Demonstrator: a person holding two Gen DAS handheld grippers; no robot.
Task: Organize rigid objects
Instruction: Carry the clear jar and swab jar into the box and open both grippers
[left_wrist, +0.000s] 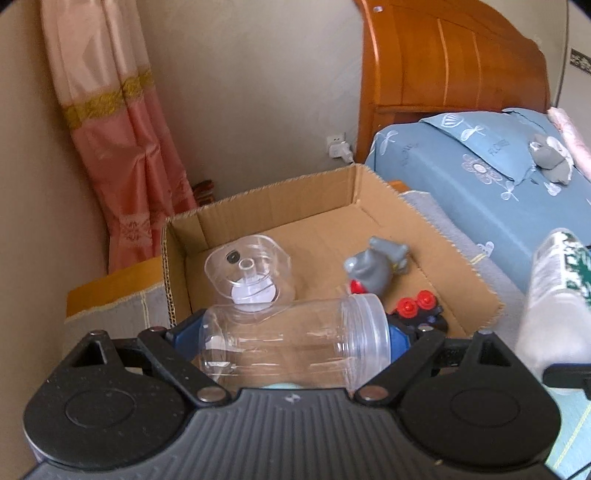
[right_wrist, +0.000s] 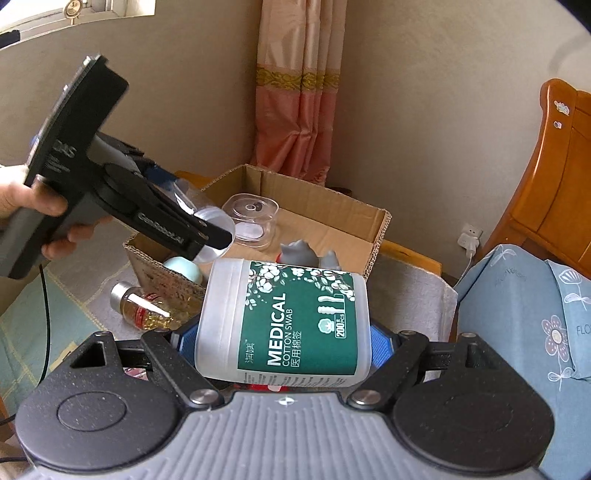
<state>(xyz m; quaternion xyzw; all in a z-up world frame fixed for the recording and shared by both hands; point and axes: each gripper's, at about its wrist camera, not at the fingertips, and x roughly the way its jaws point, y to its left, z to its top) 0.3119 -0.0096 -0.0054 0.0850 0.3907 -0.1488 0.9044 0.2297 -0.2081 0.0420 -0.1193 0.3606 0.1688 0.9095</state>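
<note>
The left gripper is clamping a clear plastic jar sideways between its blue pads, jaws standing wide around the jar's body, its threaded mouth pointing right. It is hanging over the near edge of the cardboard box. The right gripper is gripping a cotton swab tub with a green label, also lying crosswise, jaws spread wide on it. Inside the box a clear lid, a grey toy and a toy with red knobs are lying. A small glass bottle is lying outside, just beside the box's near wall. Behind the box a pink curtain is hanging; a blue-covered bed is sitting to the right
</note>
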